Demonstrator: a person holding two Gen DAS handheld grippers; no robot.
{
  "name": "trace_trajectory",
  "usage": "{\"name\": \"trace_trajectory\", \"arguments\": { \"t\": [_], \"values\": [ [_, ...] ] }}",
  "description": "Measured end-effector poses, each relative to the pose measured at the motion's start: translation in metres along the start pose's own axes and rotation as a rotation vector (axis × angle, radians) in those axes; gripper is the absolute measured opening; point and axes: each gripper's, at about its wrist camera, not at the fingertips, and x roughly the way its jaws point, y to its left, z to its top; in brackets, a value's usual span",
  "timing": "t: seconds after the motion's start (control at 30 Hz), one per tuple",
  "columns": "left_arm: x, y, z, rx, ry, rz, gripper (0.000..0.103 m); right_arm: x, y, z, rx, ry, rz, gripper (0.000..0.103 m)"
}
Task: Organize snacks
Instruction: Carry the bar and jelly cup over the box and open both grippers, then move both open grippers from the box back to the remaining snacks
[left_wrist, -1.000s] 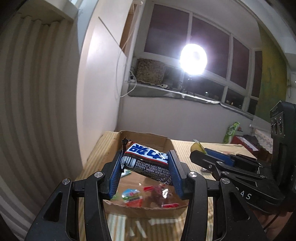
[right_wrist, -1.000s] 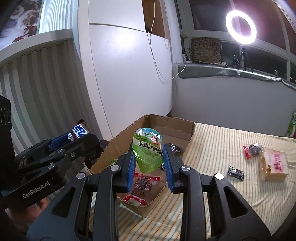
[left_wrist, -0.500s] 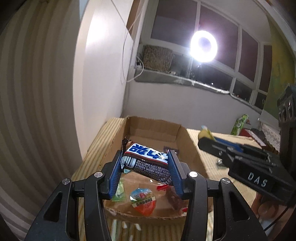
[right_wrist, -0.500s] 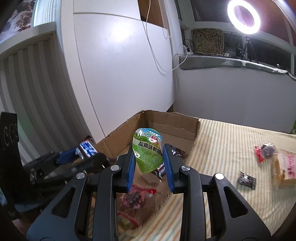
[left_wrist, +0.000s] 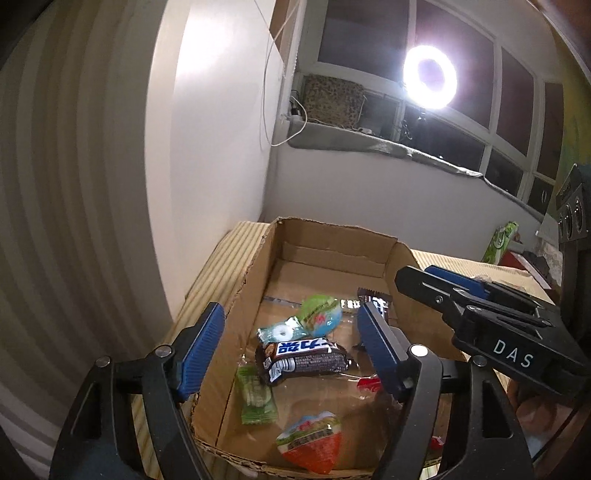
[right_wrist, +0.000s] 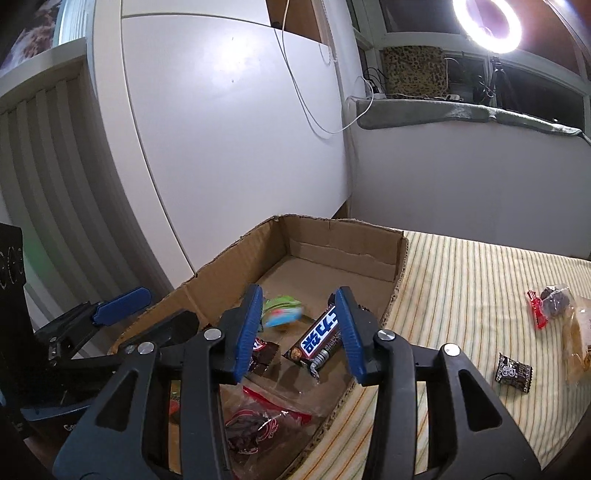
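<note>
Striped cloth (right_wrist: 480, 280) lies under our cardboard box (left_wrist: 332, 251). Our left gripper (left_wrist: 291, 343) and right gripper (right_wrist: 299, 325) have just been opening, empty; the chocolate bar (left_wrist: 303, 356) and green pouch (left_wrist: 319, 312) sit inside.

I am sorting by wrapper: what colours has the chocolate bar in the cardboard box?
Dark brown chocolate bar with a blue and white label; clearest in the left wrist view.

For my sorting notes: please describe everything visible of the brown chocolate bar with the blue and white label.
The brown chocolate bar with the blue and white label is a glossy sealed wrapper, crimped at its ends. It lies flat, label up, on the floor of the open cardboard box, among other snacks. No gripper touches it; the left gripper stands open above it.
</note>
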Motion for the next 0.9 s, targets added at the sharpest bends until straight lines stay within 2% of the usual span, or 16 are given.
{"name": "trace_trajectory", "arguments": {
  "t": [0.4, 0.57, 0.77, 0.9],
  "values": [
    [-0.025, 0.008, 0.002, -0.008, -0.037, 0.007, 0.079, -0.019, 0.019, -0.005, -0.012, -0.017, 0.025, 0.046],
    [-0.028, 0.010, 0.003, -0.012, -0.027, 0.035, 0.079, -0.029, 0.010, -0.013, 0.026, -0.036, 0.045, 0.047],
    [-0.031, -0.020, 0.005, 0.039, -0.018, 0.038, 0.079, -0.063, -0.041, -0.027, 0.119, -0.083, 0.004, 0.052],
    [-0.033, -0.064, 0.005, 0.104, -0.015, -0.018, 0.079, -0.101, -0.097, -0.044, 0.207, -0.119, -0.082, 0.053]
  ]
}}
